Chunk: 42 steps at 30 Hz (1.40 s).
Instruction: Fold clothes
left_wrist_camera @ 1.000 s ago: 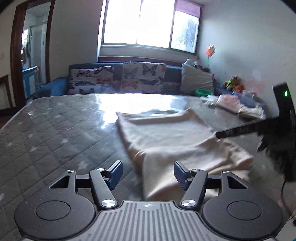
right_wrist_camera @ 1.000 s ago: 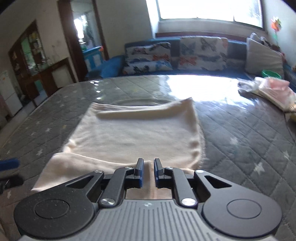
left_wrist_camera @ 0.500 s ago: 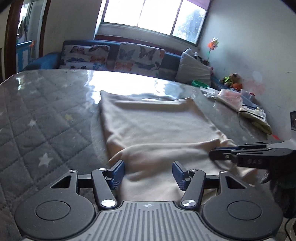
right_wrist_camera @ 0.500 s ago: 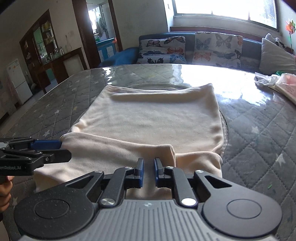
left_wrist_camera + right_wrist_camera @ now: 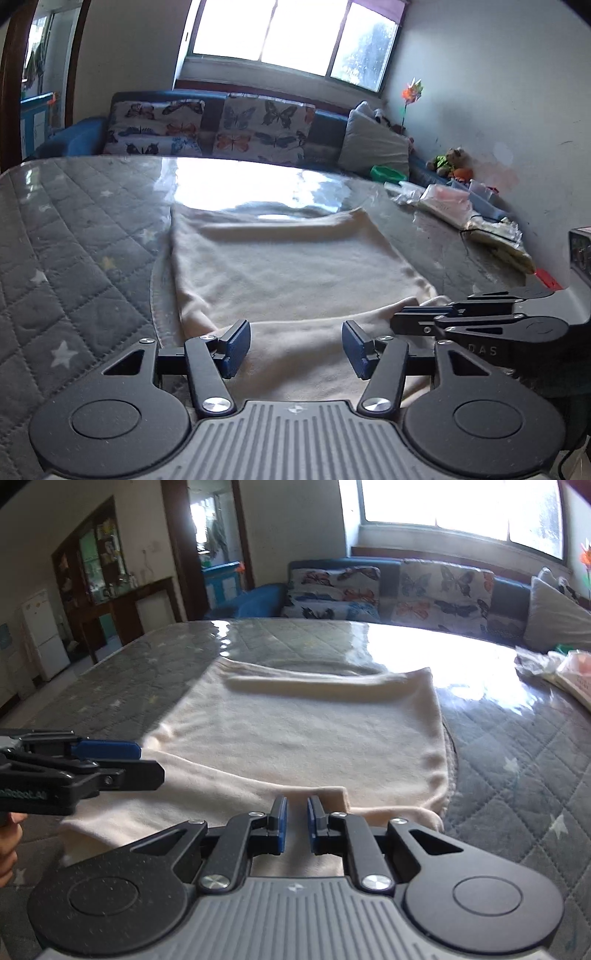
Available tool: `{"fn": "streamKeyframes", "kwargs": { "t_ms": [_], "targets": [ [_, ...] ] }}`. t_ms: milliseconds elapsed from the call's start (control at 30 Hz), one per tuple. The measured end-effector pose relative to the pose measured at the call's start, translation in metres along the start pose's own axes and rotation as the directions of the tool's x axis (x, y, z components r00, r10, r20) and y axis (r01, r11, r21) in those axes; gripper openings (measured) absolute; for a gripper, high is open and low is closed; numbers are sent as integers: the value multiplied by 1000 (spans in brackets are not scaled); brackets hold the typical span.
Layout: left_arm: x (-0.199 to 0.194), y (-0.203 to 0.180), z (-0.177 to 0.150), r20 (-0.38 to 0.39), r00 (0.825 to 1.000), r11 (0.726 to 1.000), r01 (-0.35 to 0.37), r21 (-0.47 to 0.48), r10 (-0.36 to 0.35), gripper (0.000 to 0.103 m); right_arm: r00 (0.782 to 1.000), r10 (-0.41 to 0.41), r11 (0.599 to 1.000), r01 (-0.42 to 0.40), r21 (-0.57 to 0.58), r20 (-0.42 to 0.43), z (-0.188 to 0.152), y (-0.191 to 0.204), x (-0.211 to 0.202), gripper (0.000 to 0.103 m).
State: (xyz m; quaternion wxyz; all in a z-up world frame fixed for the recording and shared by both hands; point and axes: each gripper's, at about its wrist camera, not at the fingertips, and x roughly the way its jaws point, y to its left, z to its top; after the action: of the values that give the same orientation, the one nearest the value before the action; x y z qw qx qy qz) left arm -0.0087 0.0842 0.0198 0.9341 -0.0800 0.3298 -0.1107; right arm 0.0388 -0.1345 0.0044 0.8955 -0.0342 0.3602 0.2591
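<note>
A cream garment (image 5: 288, 266) (image 5: 303, 731) lies flat on the table, its near part doubled into a folded layer. My left gripper (image 5: 295, 347) hovers over the near left end of that layer, jaws closing. The cloth lies under and between its blue pads (image 5: 236, 347), which do not press on it. In the right wrist view the left gripper (image 5: 147, 760) reaches in from the left. My right gripper (image 5: 297, 823) is shut on the garment's near edge, cloth showing in the narrow gap. The left wrist view has the right gripper (image 5: 399, 319) at the right.
The table carries a grey quilted star-print cover (image 5: 74, 240) under glossy film. Plastic-wrapped packages (image 5: 443, 199) lie at its far right edge. A sofa with butterfly cushions (image 5: 369, 590) runs behind. A hand (image 5: 7, 834) shows at the left edge.
My left gripper swung right and lower over the garment's near fold, its jaws narrowing a little. Each gripper has come into the other's view. The right gripper stays shut on the cloth.
</note>
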Motion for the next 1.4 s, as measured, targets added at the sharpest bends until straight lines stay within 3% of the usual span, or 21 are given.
{"fn": "streamKeyframes", "kwargs": {
  "t_ms": [233, 400, 500, 800, 900, 967, 1033, 1233, 1333, 1400],
  "targets": [
    [6, -1, -5, -17, 1000, 999, -18, 30, 19, 57, 999, 2, 1000, -3, 29, 37, 7, -7, -10, 11],
    [9, -1, -5, -23, 999, 999, -25, 37, 26, 57, 1000, -9, 999, 8, 43, 10, 5, -13, 3, 12],
    [1, -2, -4, -6, 1000, 999, -24, 47, 24, 57, 1000, 6, 998, -7, 60, 16, 3, -16, -10, 12],
    [-17, -16, -10, 17, 999, 993, 26, 116, -28, 61, 999, 31, 995, -27, 96, -42, -24, -26, -44, 27],
    [-16, -19, -15, 9, 1000, 990, 14, 139, -15, 62, 998, 45, 993, -40, 111, -39, -27, -23, -43, 27],
    [-17, -18, -16, 7, 1000, 990, 10, 141, -11, 62, 998, 53, 993, -49, 112, -34, -27, -19, -43, 24],
    [-19, -15, -17, 9, 1000, 990, 7, 142, -8, 62, 998, 56, 993, -53, 107, -22, -24, -16, -46, 5],
    [-22, 0, -21, -3, 1000, 989, -18, 149, 18, 62, 996, 74, 987, -79, 138, 40, -12, -15, -78, 4],
    [-21, 7, -23, -16, 999, 989, -26, 143, 28, 62, 996, 86, 978, -83, 189, -5, -17, -22, -74, 5],
    [-23, 8, -23, -19, 999, 989, -28, 146, 31, 62, 998, 40, 982, -30, 189, -50, -25, -27, -62, 10]
  ]
}}
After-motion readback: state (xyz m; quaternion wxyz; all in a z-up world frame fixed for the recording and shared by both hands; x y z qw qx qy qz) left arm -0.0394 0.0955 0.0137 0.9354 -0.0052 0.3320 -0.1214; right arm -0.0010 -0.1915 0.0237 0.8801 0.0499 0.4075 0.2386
